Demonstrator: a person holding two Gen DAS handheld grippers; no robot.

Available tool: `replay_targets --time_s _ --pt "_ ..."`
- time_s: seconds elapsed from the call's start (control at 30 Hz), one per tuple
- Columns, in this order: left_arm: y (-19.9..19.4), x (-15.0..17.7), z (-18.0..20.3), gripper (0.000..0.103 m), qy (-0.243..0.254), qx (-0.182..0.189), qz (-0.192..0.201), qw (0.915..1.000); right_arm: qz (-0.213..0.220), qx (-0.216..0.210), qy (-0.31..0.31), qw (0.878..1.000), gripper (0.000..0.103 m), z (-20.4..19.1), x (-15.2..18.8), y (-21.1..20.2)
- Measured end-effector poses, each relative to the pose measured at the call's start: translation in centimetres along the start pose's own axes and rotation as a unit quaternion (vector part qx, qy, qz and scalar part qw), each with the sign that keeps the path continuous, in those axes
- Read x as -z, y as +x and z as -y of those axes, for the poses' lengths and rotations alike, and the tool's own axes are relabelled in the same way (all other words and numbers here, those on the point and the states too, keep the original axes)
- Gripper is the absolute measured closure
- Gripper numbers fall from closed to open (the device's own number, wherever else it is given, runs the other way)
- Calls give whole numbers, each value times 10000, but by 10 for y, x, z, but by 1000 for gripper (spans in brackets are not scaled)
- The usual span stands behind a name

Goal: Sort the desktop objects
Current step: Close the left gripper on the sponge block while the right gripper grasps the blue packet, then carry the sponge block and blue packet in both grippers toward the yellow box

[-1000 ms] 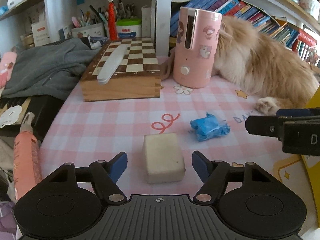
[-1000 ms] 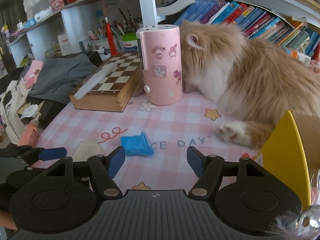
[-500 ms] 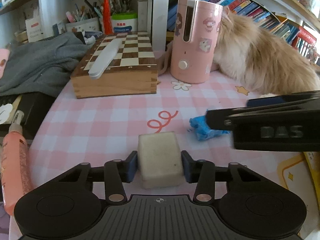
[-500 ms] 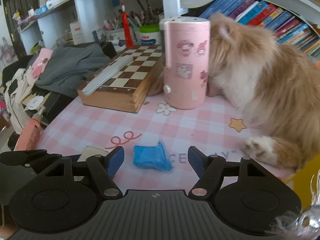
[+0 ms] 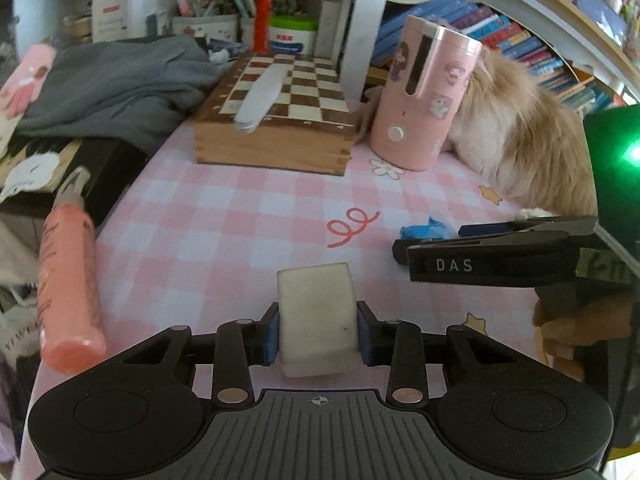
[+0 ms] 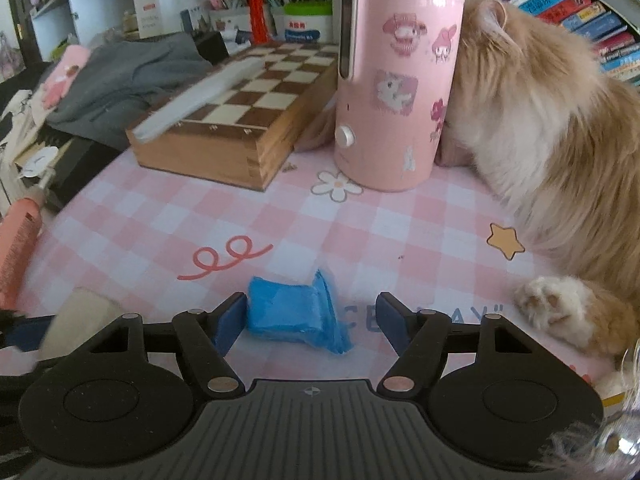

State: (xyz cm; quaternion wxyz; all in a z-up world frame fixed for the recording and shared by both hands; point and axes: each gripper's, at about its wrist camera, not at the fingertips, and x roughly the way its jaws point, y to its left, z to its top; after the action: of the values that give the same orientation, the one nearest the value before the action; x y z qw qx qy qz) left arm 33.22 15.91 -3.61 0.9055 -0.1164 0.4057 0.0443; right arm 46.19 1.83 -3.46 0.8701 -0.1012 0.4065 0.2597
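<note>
Left wrist: left gripper point(image 5: 317, 334) jaws clamp eraser point(image 5: 316, 316).

A: State of the left gripper point(image 5: 316, 330)?

B: Jaws have just been closing. Both blue pads now press the sides of the white block point(image 5: 316, 316), gripper angled downward.

A: And the right gripper point(image 6: 312, 320)?

B: Jaws apart, angled downward, straddling the blue packet point(image 6: 292, 314); the left pad sits just beside it, the right pad stands clear.

The pink-checked counter point(image 6: 168, 220) carries a blue wrapper point(image 6: 292, 314) between the right tongs point(image 6: 310, 320), chessboard box point(image 6: 240, 120) and pink canister point(image 6: 396, 80) beyond.
</note>
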Motion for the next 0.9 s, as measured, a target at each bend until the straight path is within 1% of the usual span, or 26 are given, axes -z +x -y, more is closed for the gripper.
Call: replay_targets --time_s 0.07,0.1,0.17,0.2,0.23,0.33,0.53,0.9 --pt "-4 0 -3 68 -63 19 3 10000 43 16 -4 10000 35 -1 0 1" --pt "-6 0 -3 68 -77 28 8 10000 48 31 -16 10000 37 -1 0 1" --pt "-9 0 -3 68 -101 56 27 9999 87 51 -9 9999 45 -1 0 0" --pt "-11 -1 -3 68 -112 72 46 9999 104 64 -14 9999 56 -1 0 0" --pt "-13 -1 -3 68 -118 87 67 9999 119 72 -37 9999 59 -2 -1 -1" --pt "-19 -3 -2 68 -114 121 130 9998 175 44 -40 9998 61 -4 -2 -5" --pt "-35 -5 4 68 -42 242 304 9992 407 70 70 9991 62 -4 -2 -25" --pt "-66 6 10 68 38 481 495 9976 705 204 434 9964 62 0 16 -75"
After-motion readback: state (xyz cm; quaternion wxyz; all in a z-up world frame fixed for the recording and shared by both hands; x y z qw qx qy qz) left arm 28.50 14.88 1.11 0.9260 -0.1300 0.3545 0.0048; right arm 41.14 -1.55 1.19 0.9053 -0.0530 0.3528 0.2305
